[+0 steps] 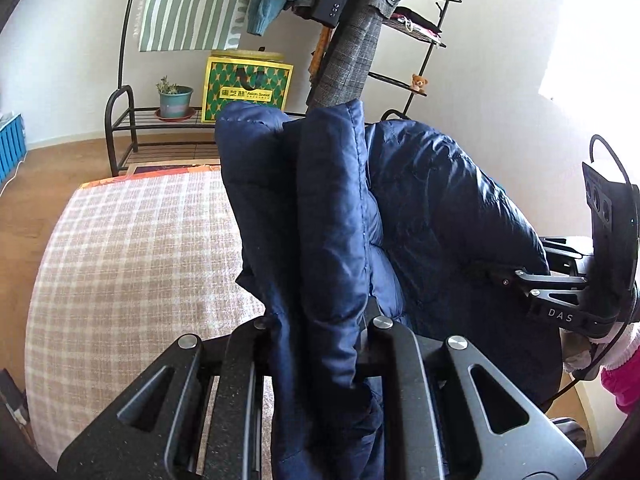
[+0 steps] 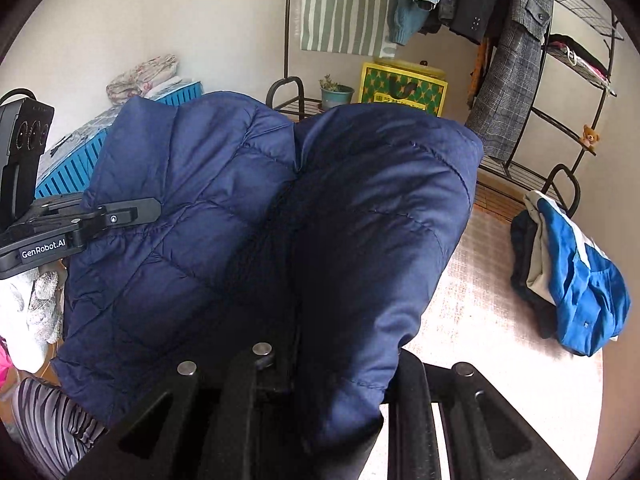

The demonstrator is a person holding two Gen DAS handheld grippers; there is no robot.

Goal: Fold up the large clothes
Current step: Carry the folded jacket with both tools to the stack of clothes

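The navy quilted jacket [image 2: 248,216] hangs lifted above the checked bench [image 1: 132,248], clamped by left tongs [image 1: 320,360] and right tongs [image 2: 332,392], each closed on its fabric. Judged mid-fold: next, lay it flat and bring one edge over. Sleeves, hem and fingertips are hidden.

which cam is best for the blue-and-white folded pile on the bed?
Right wrist view: the folded pile lies in full sight on the checked bedcover, right of the navy jacket. Left wrist view doesn't show it at all; the jacket fills that side.
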